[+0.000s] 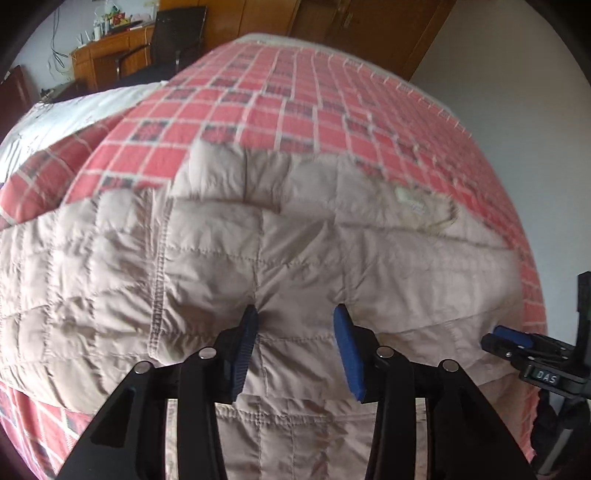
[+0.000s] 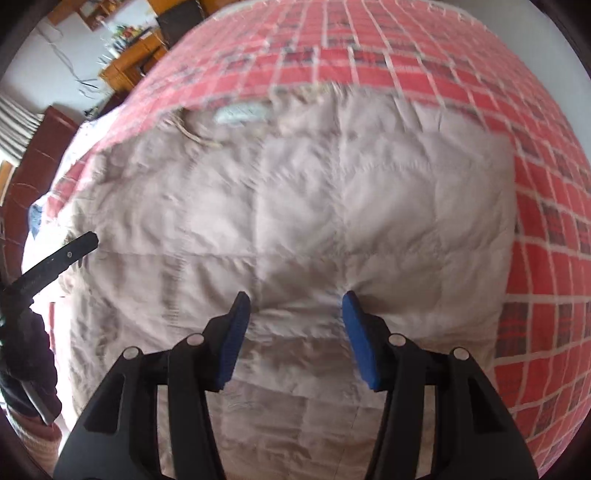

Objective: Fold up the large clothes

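Your left gripper (image 1: 295,314) fills the bottom of its view, blue pads spread wide with their tips dimpling the fabric and nothing pinched between them; your right gripper (image 2: 295,301) sits the same way in its own view, fingers wide apart, tips pressing into the cloth. Under both lies the bed (image 1: 332,92), covered by a red checked sheet (image 2: 406,66) with white grid lines and darker plaid squares, which takes up most of each picture. On it lies the beige quilted jacket (image 1: 221,258), spread over the near part of the bed, its stitched squares wrinkled and its collar end with a pale label (image 2: 240,110) turned toward the far side. You can see a white pillow or cover (image 1: 74,114) at the far left edge of the bed. Beyond it your room shows a wooden desk (image 1: 107,55) cluttered with small things, a dark chair (image 1: 177,37) beside it, wooden wardrobe doors (image 1: 314,14) along the back, and a plain pale wall (image 1: 517,92) on the right. Both views are a little blurred.
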Available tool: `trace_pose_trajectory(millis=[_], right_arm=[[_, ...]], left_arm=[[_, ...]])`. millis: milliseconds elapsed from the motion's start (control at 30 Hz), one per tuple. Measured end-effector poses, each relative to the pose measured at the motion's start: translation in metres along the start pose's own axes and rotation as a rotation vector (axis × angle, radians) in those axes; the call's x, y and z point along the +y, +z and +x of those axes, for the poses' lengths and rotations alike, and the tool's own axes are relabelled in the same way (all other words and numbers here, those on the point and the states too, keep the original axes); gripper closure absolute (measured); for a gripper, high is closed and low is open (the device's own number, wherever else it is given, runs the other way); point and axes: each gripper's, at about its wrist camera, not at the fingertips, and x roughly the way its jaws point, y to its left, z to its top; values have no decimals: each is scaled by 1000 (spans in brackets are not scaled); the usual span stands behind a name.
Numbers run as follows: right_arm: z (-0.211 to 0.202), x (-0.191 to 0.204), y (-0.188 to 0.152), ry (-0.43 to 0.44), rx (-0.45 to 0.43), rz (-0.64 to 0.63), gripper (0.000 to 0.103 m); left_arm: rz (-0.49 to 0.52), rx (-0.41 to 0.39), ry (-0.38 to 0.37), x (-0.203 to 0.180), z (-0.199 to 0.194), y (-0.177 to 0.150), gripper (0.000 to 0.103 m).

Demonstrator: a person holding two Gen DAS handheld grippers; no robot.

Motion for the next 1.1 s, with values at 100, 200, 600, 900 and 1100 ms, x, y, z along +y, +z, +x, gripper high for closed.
trace_pose_trajectory(millis=[100,200,600,900,1100], right_arm=[[13,-4,-1,1,2,4,51],[15,-3,-1,-10,-9,0,50],[-52,27,-13,86,-107,-46,39],[-41,69,-19,86,-75,-140,39],[-23,79,-13,83,-43,-129,39]], left_arm=[[-18,37,-6,5,20,-7,60],[20,30,20,-1,25,-8,60],[-100,-95,-10,46,-69,-26,46],[-422,-128,331,216,-116,-91,43],[-649,-176,311,309,-122,-115,45]])
